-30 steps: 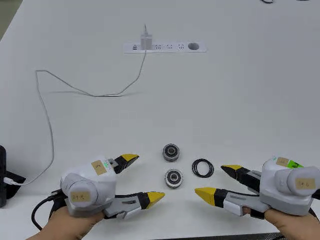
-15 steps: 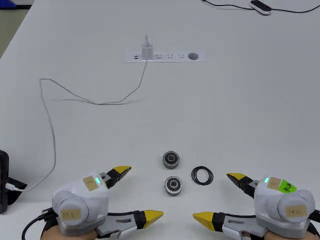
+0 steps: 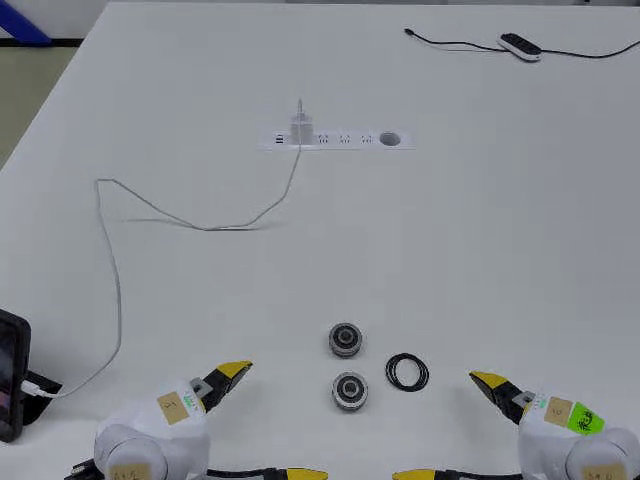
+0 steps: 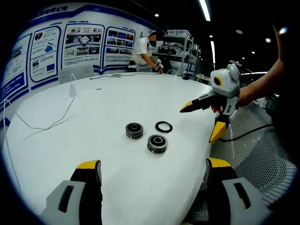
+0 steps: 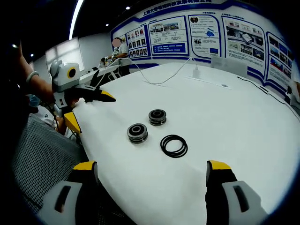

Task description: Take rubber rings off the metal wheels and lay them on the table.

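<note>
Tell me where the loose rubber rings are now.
In the head view the rubber rings lie flat on the table, just right of the nearer metal wheel, apart from it.

Black and yellow on a white table (image 3: pixel 480 230)
Black rubber rings (image 3: pixel 407 372); 2 silver metal wheels (image 3: pixel 345 339), dark hubs; left gripper (image 3: pixel 268 422) and right gripper (image 3: pixel 447 428) pale grey, yellow-tipped.

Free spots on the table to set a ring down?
Widest bare patch: between the power strip and the far wheel. Also open to the right of the rubber rings. Crowded: near wheel, the rings, left tool and right tool at the near edge; white cable loops on the left.
</note>
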### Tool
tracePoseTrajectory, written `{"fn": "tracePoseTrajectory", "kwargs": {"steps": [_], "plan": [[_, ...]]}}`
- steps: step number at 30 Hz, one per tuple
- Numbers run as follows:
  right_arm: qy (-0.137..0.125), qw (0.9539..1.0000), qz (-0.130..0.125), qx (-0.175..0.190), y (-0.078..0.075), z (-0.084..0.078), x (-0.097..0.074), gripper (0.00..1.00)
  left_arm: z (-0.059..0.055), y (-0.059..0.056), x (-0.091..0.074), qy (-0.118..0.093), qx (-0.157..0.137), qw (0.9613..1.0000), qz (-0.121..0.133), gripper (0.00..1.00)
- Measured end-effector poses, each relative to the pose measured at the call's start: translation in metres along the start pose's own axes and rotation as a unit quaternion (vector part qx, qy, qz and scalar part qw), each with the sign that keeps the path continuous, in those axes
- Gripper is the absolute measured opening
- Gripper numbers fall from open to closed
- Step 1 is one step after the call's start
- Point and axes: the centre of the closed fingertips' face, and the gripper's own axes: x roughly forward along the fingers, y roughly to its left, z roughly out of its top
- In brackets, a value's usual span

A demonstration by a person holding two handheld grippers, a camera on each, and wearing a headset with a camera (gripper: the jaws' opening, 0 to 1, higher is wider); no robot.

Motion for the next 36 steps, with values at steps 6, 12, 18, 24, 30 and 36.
{"fn": "tracePoseTrajectory", "kwargs": {"steps": [6,12,18,24,30,36], "plan": [[0.002,0.9999,-0.003,-0.015,0.001,0.000,-0.003,0.99,0.001,-0.001,-0.004,-0.004,-0.003,1.0000,0.007,1.00],[0.005,0.9997,-0.004,-0.022,0.002,-0.001,-0.005,0.99,0.003,-0.003,-0.008,-0.016,0.002,0.9998,0.014,1.00],[0.006,0.9996,-0.004,-0.026,0.004,-0.002,-0.007,0.99,0.001,-0.006,-0.013,-0.016,0.002,0.9997,0.017,1.00],[0.005,0.9997,-0.007,-0.025,0.004,-0.001,-0.009,0.99,0.000,-0.004,-0.015,-0.016,-0.001,0.9997,0.021,1.00],[0.005,0.9997,-0.007,-0.025,0.004,0.000,-0.009,0.99,0.001,-0.004,-0.017,-0.017,-0.001,0.9996,0.024,1.00],[0.007,0.9996,-0.006,-0.026,0.005,0.000,-0.009,0.99,0.000,-0.005,-0.018,-0.013,-0.003,0.9996,0.024,1.00]]}}
